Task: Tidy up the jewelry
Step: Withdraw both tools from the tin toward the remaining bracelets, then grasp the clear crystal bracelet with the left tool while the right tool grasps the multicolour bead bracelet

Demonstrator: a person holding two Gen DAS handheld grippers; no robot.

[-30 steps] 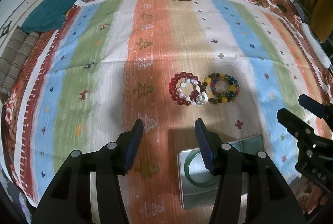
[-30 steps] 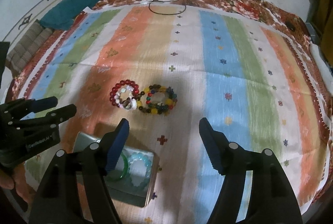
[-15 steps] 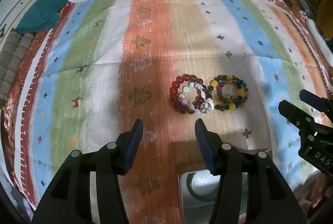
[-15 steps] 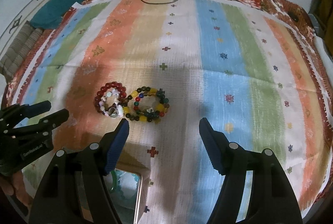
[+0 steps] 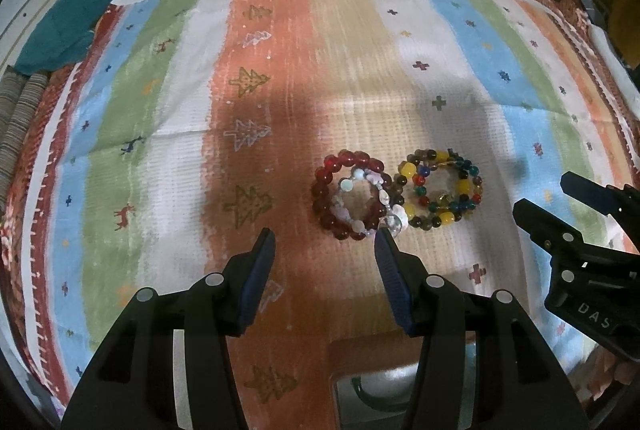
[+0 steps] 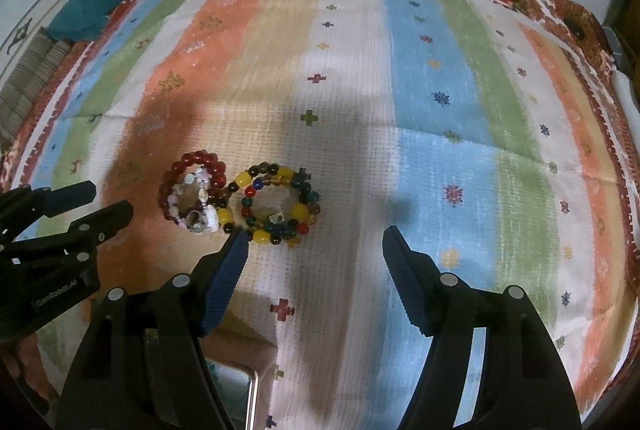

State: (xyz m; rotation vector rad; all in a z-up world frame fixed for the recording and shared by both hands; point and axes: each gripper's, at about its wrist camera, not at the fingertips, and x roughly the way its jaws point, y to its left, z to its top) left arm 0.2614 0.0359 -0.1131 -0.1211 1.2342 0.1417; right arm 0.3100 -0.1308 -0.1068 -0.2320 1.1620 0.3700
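Red-beaded bracelet (image 5: 347,199) and multicoloured bracelet (image 5: 442,192) touching at frame centre on striped cloth (image 5: 168,110); left gripper (image 5: 325,244) and right gripper (image 6: 314,240) below, jaws apart, empty.

Left gripper (image 5: 325,239): lower centre of frame, jaws spread wide, nothing held. Right gripper (image 6: 315,238): lower centre, jaws likewise spread, nothing held.

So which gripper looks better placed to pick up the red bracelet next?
Probably the left gripper: it's open, and the red bracelet lies just ahead of its fingertips. The right gripper, also open, sits nearer the multicolored bracelet.
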